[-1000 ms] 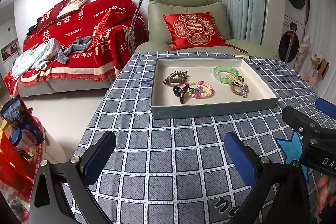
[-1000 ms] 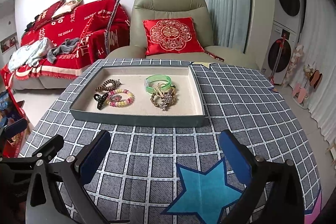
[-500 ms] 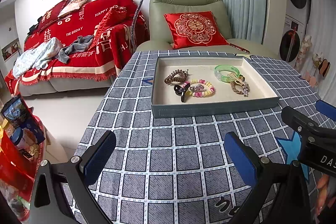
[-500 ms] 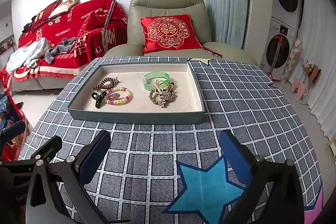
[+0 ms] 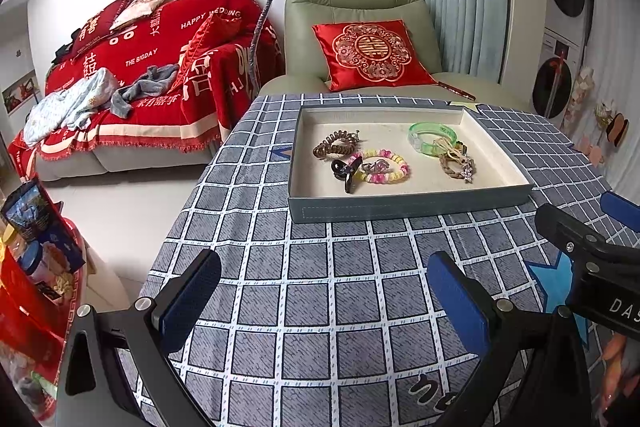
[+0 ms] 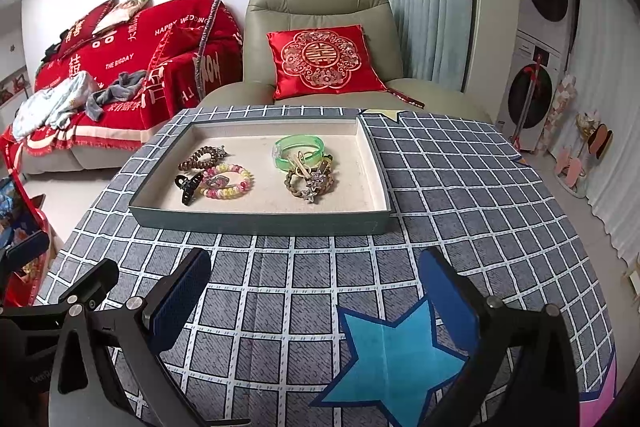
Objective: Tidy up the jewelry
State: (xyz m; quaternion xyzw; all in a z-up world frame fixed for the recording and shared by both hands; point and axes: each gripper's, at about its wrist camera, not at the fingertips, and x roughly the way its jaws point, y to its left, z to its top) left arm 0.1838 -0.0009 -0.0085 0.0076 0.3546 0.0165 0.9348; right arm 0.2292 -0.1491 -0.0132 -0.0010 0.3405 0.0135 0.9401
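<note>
While both grippers (image 5: 320,297) (image 6: 316,293) gape empty, the sofa throw (image 5: 160,43) reads "HAPPY WEDDING".

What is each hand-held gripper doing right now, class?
Left hand-held gripper: open, holding nothing.
Right hand-held gripper: open, holding nothing.

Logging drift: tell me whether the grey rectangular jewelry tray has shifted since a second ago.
No. The grey rectangular jewelry tray keeps the same place on the grey checked tablecloth, its far right corner still beside the yellow star patch.
</note>
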